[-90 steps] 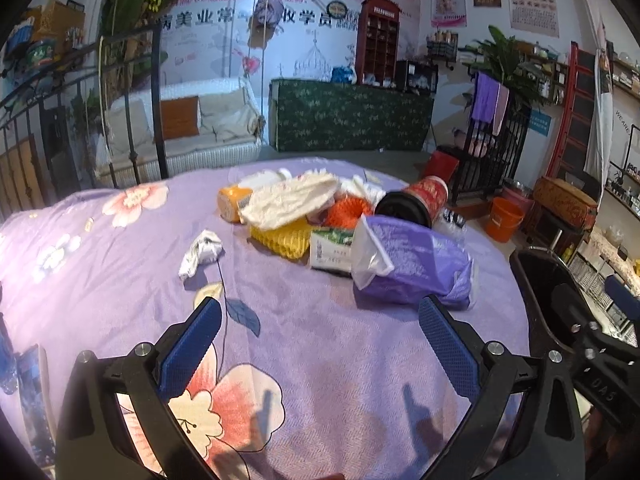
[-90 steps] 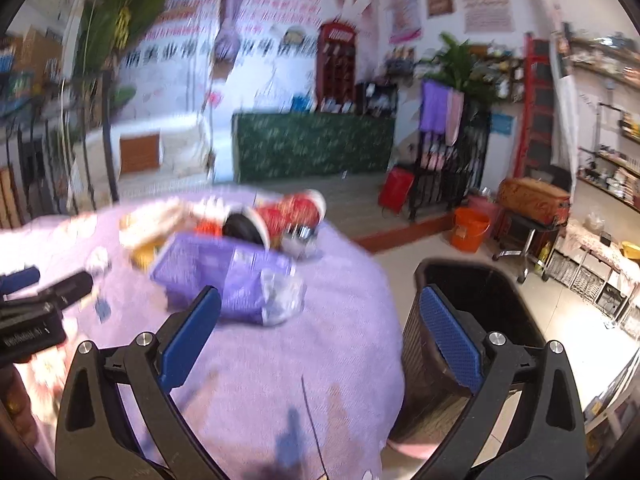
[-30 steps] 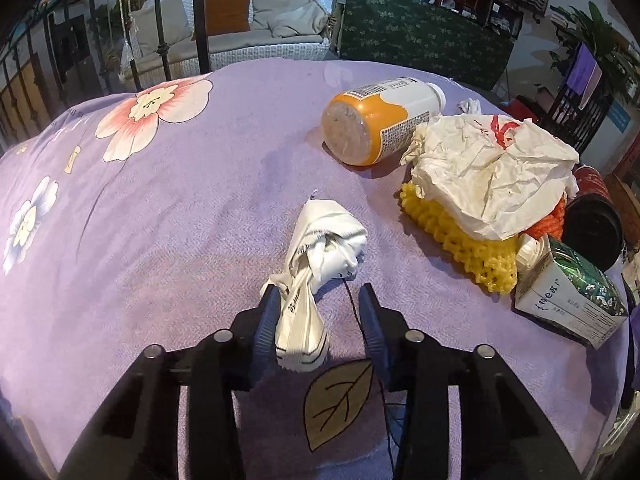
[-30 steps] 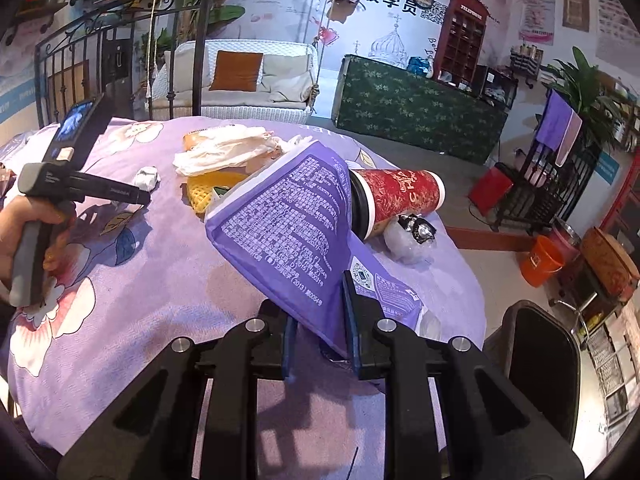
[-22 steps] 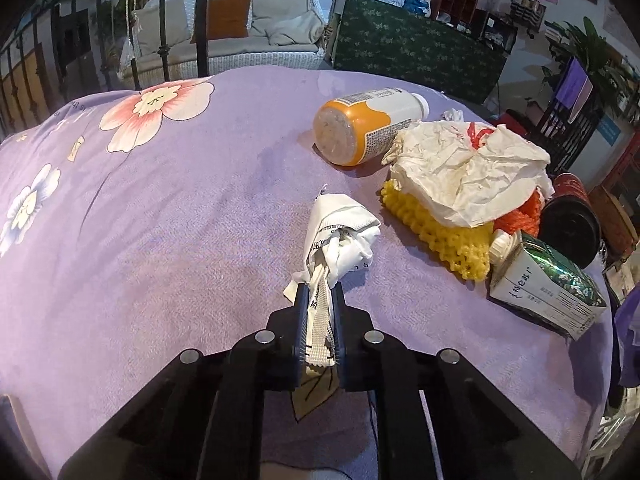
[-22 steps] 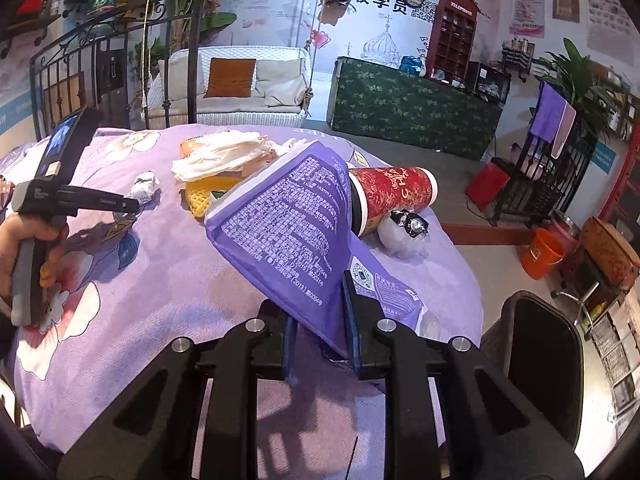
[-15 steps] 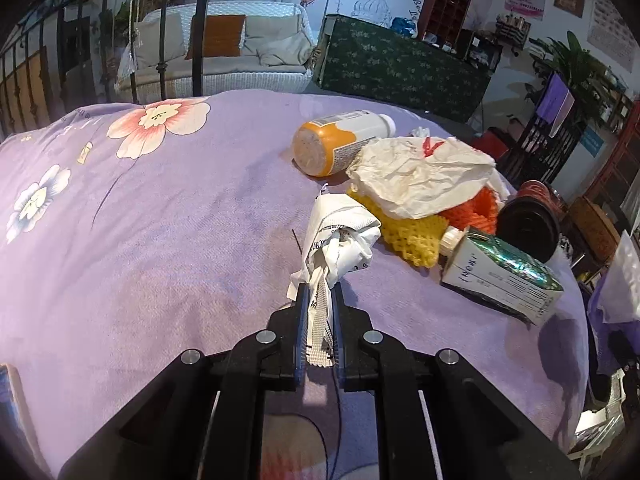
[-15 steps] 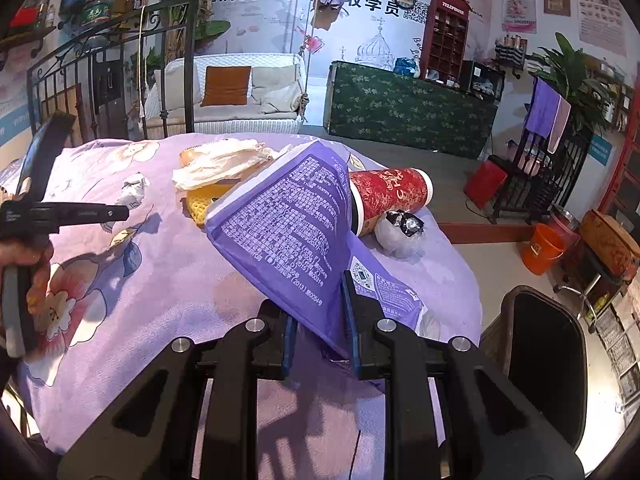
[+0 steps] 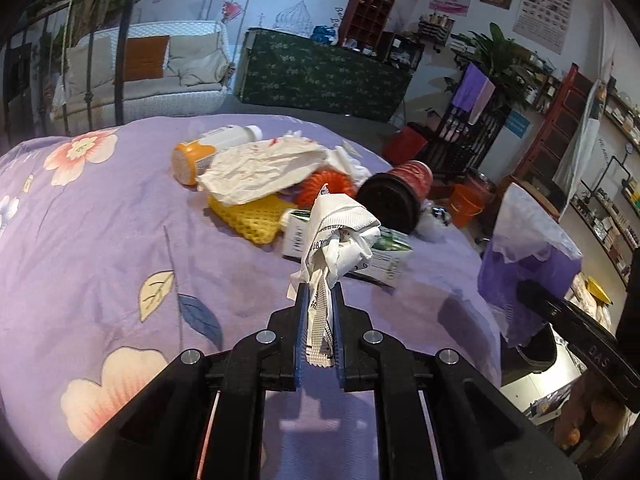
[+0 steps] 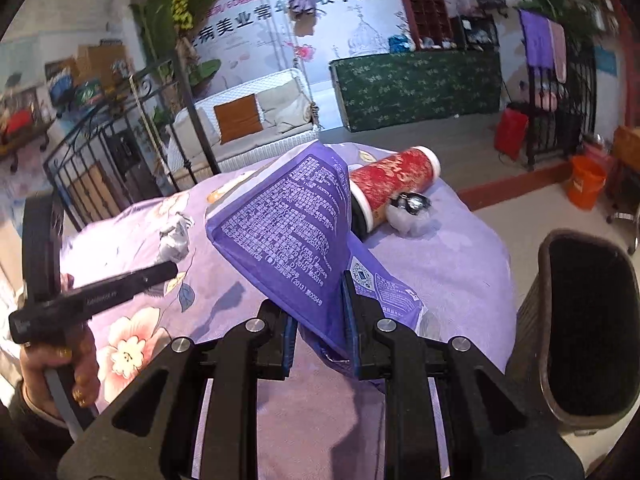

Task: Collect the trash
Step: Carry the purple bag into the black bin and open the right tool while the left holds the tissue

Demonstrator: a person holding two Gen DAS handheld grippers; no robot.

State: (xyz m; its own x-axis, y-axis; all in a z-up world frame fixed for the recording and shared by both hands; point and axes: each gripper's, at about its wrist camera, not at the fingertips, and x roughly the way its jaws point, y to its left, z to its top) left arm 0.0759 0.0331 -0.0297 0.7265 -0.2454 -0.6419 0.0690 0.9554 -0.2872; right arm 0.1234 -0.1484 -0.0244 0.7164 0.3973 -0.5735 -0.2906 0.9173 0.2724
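My left gripper (image 9: 319,300) is shut on a crumpled white wrapper (image 9: 338,236) and holds it above the purple flowered cloth (image 9: 100,248). My right gripper (image 10: 320,312) is shut on a purple printed bag (image 10: 288,224), lifted off the table; that bag (image 9: 528,256) also shows at the right of the left wrist view. A dark bin (image 10: 580,320) stands by the table's right edge. On the cloth lie an orange-capped bottle (image 9: 208,148), crumpled white paper (image 9: 260,172), yellow foam netting (image 9: 248,216), a green carton (image 9: 384,252) and a red tube (image 10: 392,184).
A hand (image 10: 60,372) holds the left gripper's handle at the left of the right wrist view. A small clear bag (image 10: 408,212) lies by the red tube. Beyond the table are a white sofa (image 9: 152,76), a green-covered counter (image 9: 320,76) and an orange bucket (image 10: 584,180).
The left gripper closed on the white wrapper, lifted it off the cloth and carried it right toward the pile. The right gripper, still holding the purple bag, rolled and shifted toward the bin.
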